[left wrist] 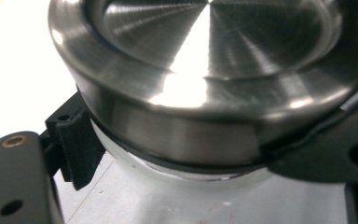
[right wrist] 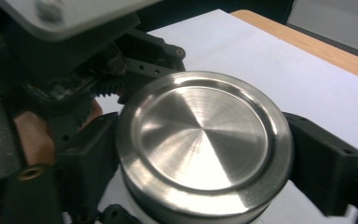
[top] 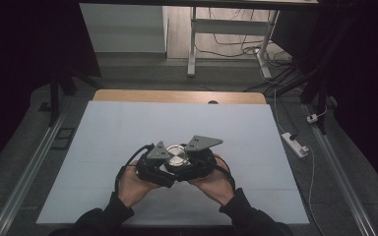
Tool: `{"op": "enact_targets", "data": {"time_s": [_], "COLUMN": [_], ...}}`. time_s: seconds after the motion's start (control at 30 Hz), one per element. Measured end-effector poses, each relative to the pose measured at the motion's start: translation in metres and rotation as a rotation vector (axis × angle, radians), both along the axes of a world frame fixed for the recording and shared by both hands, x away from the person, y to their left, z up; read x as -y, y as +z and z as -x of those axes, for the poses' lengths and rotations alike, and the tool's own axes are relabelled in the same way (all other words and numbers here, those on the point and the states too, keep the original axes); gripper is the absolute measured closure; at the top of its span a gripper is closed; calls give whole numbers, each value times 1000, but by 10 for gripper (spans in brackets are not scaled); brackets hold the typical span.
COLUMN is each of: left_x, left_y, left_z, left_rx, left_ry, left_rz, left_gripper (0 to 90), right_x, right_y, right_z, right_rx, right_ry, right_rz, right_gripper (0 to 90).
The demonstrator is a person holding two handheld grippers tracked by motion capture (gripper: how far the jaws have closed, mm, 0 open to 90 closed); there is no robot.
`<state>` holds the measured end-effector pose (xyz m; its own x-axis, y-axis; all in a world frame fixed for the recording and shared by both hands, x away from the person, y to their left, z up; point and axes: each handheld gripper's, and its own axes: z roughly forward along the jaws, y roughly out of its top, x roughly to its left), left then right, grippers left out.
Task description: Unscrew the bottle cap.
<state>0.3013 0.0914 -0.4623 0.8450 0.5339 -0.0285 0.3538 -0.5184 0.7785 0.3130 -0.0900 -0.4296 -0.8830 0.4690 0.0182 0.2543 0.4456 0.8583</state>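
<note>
Both grippers meet on one thing: a round jar with a brushed steel lid [top: 176, 158], sitting on the white sheet [top: 128, 128] that covers the table, closer to its near edge than the far one, roughly centred left to right.

Left gripper [top: 153, 164] looks clamped on the white body under the lid [left wrist: 182, 170]; in the left gripper view a ribbed black pad [left wrist: 77, 149] sits against the body just below the lid's dark seal ring. My read: that one is the anchor so the jar can't spin.

Right gripper [top: 197, 160] has its jaws either side of the steel lid [right wrist: 204, 140], pads tight on the rim in the right gripper view. Lid still seated flat, no gap I can see. Looks like a hold-and-twist setup for unscrewing, judging by the split grip heights.

Both hands are low, grippers nearly level, aimed inward at each other.

Writing: none readable. Lid is bare machined metal with concentric turning marks, no logo or label. Nothing printed on the body that I can make out.
</note>
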Motion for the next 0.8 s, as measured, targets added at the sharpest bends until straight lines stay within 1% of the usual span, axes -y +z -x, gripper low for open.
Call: {"op": "enact_targets", "data": {"time_s": [0.07, 0.1, 0.17, 0.2, 0.23, 0.27, 0.3, 0.33, 0.37, 0.43, 0.47, 0.5, 0.53, 0.57, 0.63, 0.67, 0.7, 0.73, 0.77, 0.8], "left_x": [-1, -3, -6, -6, -8, -9, -10, -10, -11, -11, -11, -11, -11, -9, -9, -8, -8, -8, -8, -9], "left_y": [0, 0, 0, 0, 0, 0, 0, 0, 0, 0, 0, -1, -1, -2, -3, -3, -3, -3, -3, -3], "left_z": [-1, -2, -3, -3, -4, -4, -5, -5, -5, -5, -5, -4, -4, -4, -4, -4, -5, -5, -5, -5], "left_rx": [-4, -13, -18, -24, -32, -36, -39, -39, -50, -57, -57, -58, -58, -66, -63, -63, -57, -54, -54, -51], "left_ry": [-23, -50, -94, -114, -148, -164, -188, -188, -237, -278, -278, -322, -322, -357, -361, -351, -326, -301, -301, -268], "left_rz": [9, 28, 39, 50, 59, 66, 74, 74, 89, 98, 98, 107, 107, 112, 105, 106, 93, 93, 93, 90], "left_gripper": [154, 154, 154, 154, 154, 154, 154, 154, 154, 154, 154, 154, 154, 154, 154, 154, 154, 154, 154, 154], "right_x": [1, 2, 5, 6, 8, 10, 11, 12, 14, 16, 18, 19, 20, 21, 22, 21, 21, 21, 21, 21], "right_y": [1, 1, 2, 2, 2, 3, 3, 3, 4, 4, 4, 4, 4, 3, 4, 4, 5, 5, 5, 6], "right_z": [-1, -1, -4, -5, -6, -8, -9, -10, -11, -12, -13, -14, -14, -15, -15, -15, -14, -14, -14, -14], "right_rx": [-8, -9, -17, -30, -41, -50, -54, -56, -63, -66, -71, -75, -79, -90, -96, -91, -85, -87, -87, -91], "right_ry": [21, 31, 75, 97, 122, 160, 181, 209, 248, 297, 324, 365, 384, 409, 428, 418, 391, 372, 372, 350], "right_rz": [-2, -3, -10, -18, -28, -39, -42, -41, -43, -46, -46, -48, -49, -55, -39, -27, -16, -15, -15, -19], "right_gripper": [177, 178, 178, 179, 179, 179, 179, 179, 179, 179, 179, 179, 178, 177, 173, 163, 136, 99, 99, 75]}}
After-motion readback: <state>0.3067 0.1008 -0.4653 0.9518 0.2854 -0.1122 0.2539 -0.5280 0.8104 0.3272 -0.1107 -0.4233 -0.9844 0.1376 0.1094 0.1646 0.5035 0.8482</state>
